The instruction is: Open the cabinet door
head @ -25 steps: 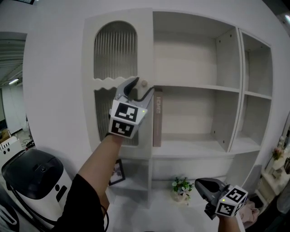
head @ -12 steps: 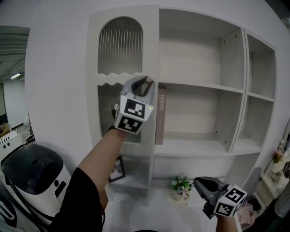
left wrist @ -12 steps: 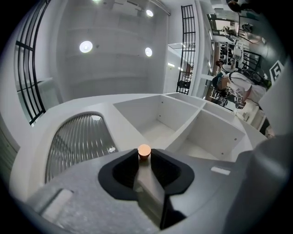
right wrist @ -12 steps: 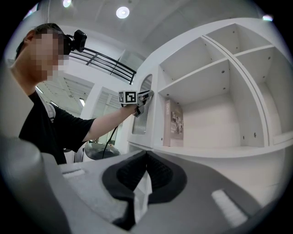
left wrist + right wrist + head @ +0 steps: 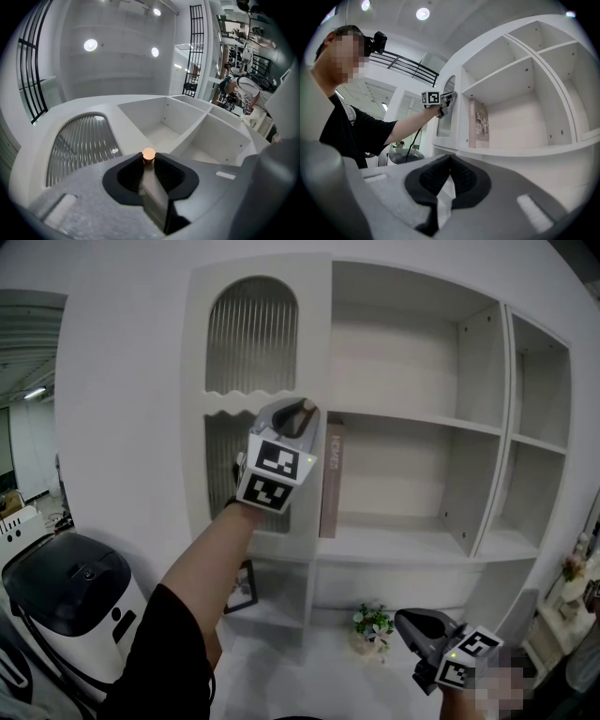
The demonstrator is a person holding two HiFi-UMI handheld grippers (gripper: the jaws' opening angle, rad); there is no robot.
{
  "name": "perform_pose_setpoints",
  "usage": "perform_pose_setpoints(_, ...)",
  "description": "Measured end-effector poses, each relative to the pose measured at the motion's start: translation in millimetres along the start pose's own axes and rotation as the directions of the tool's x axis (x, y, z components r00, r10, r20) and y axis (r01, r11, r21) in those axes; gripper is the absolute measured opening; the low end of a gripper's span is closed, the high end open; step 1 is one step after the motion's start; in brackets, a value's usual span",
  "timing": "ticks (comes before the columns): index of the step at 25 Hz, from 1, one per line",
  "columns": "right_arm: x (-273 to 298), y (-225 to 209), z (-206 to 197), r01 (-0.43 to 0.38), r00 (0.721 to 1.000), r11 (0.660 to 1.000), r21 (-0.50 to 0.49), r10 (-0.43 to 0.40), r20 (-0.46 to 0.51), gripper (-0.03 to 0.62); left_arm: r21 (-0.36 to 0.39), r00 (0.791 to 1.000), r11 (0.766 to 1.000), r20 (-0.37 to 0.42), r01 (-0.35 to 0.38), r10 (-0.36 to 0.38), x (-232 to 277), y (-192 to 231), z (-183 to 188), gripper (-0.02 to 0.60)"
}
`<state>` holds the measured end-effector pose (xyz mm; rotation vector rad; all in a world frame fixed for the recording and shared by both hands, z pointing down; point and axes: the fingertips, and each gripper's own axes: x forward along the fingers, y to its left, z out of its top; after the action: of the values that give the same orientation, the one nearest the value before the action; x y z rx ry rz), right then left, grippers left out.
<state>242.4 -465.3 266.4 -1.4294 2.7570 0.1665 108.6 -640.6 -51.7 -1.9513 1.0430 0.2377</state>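
Note:
The white cabinet door (image 5: 253,343) with its ribbed arched glass stands at the left of the shelf unit. On its right edge is a small round wooden knob (image 5: 307,406). My left gripper (image 5: 302,414) is raised to it, and its jaws are closing with the knob (image 5: 148,153) pinched between the tips. In the left gripper view the door's ribbed pane (image 5: 79,140) lies just beyond the left gripper (image 5: 148,161). My right gripper (image 5: 412,624) hangs low at the bottom right, shut and empty, and the right gripper view shows its jaws (image 5: 449,159) meeting.
Open white shelves (image 5: 412,540) fill the unit to the right of the door. A book (image 5: 327,486) stands at the door's edge. Below are a framed picture (image 5: 241,587) and a small plant (image 5: 373,622). A black and white appliance (image 5: 75,587) sits at the lower left.
The left gripper's jaws, wide apart around the knob a second ago, have closed onto it. The right gripper has stayed low at the bottom right.

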Motion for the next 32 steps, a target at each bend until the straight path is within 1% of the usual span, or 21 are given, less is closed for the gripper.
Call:
perform_pose_setpoints(4,-1.9,-3.1,-4.7,0.001,1.000,1.000,0.012,-0.001,-0.008,0.003,-0.002,1.000,1.000,0.011,0.019,-0.019,-6.4,1.2,6.7,0.069)
perform_pose_setpoints(6,-3.7,-0.3,-6.7,-0.008,1.000,1.000,0.014,0.008,-0.015,0.002,-0.016,1.000,1.000,0.020,0.024,-0.024,-12.1,1.2,10.9,0.069)
perform_pose_setpoints(8,-5.8,4.5,-7.8,-0.019,1.000,1.000,0.009,0.019,-0.019,0.002,-0.045,0.999,0.999,0.024,0.029,-0.028,-18.2,1.8,14.7,0.069)
perform_pose_setpoints(11,-9.5,10.8,-9.7,-0.031,0.999,0.999,0.015,0.031,-0.018,0.002,-0.123,0.999,0.992,0.028,0.035,-0.032,-28.6,4.6,19.7,0.069)
perform_pose_setpoints(13,-13.4,15.5,-10.6,-0.042,0.999,0.999,0.012,0.043,-0.024,0.002,-0.158,0.999,0.987,0.035,0.035,-0.029,-37.1,5.8,26.2,0.069)
perform_pose_setpoints(16,-24.6,22.7,-10.8,-0.057,0.998,0.998,-0.003,0.057,-0.028,0.002,-0.174,0.999,0.984,0.027,0.036,-0.032,-51.0,7.7,36.1,0.069)
perform_pose_setpoints(19,-41.2,26.2,-13.5,-0.059,0.998,0.998,0.006,0.059,-0.018,0.002,-0.187,0.999,0.981,0.019,0.043,-0.040,-65.9,9.9,45.6,0.069)
perform_pose_setpoints(22,-55.2,32.8,-18.5,-0.070,0.997,0.997,0.014,0.070,-0.019,0.002,-0.207,0.999,0.978,0.014,0.031,-0.029,-79.3,12.9,53.8,0.069)
perform_pose_setpoints(24,-64.1,40.7,-20.2,-0.084,0.996,0.996,0.016,0.084,-0.012,0.002,-0.253,1.000,0.967,0.018,0.024,-0.021,-88.4,15.4,58.6,0.070)
perform_pose_setpoints(28,-82.8,52.5,-28.1,-0.102,0.995,0.994,0.031,0.102,-0.002,0.002,-0.347,0.999,0.938,0.053,0.025,-0.007,-109.4,22.6,68.6,0.069)
perform_pose_setpoints(32,-95.1,61.6,-33.7,-0.113,0.994,0.992,0.050,0.113,-0.003,0.002,-0.386,0.998,0.922,0.053,0.038,-0.019,-127.8,31.5,77.3,0.071)
